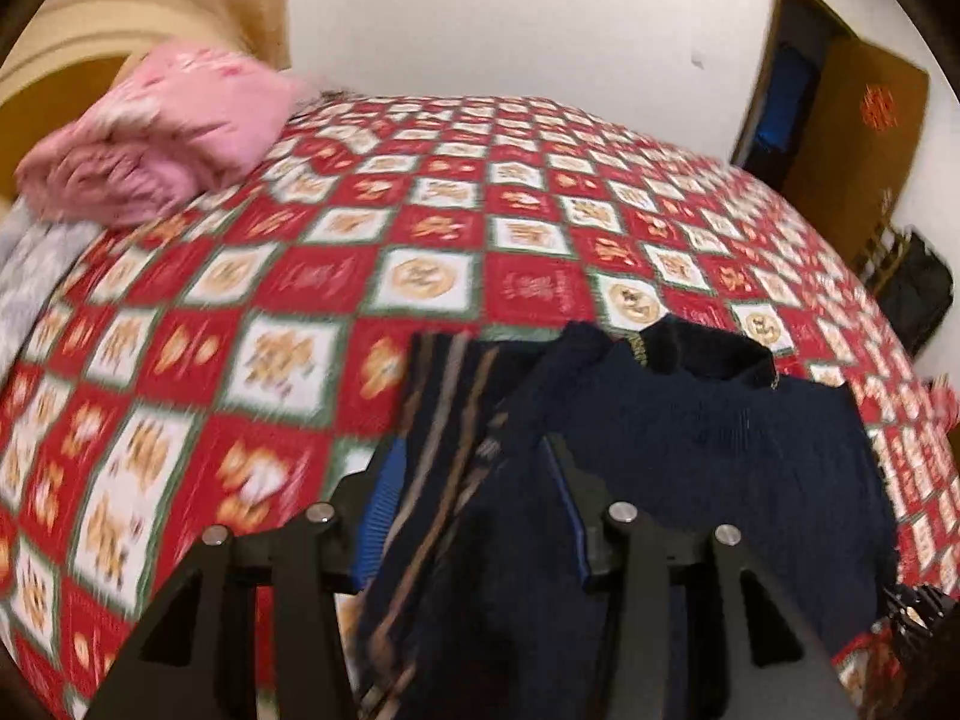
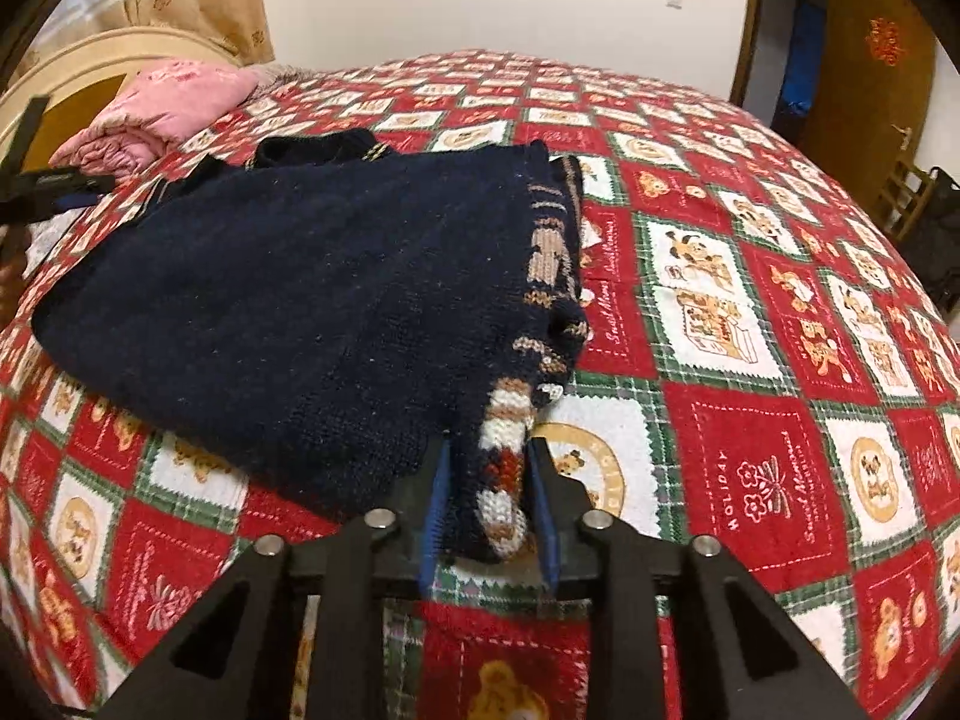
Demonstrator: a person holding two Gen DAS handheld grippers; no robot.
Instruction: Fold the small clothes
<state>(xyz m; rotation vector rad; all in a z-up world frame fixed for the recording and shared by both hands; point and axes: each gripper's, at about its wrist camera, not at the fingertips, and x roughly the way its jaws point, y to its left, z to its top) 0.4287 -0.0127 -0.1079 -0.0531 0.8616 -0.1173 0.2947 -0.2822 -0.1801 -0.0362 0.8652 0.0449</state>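
two tools grip one navy knitted sweater (image 2: 288, 300) on the red checked bedspread (image 2: 750, 468) reading "sweet memories holiday": left tool (image 1: 474, 480) clamps striped fabric, right tool (image 2: 489, 480) its patterned hem; collar toward the far edge.

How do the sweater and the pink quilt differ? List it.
1. Colour: the sweater is navy knit with a tan and white patterned edge; the quilt is pink.
2. Place: the sweater lies near the cameras, the quilt far off by the headboard.
3. Handling: the sweater sits between the jaws of both the right gripper and the left gripper; the quilt is untouched.
Shared: both rest on the red bedspread.
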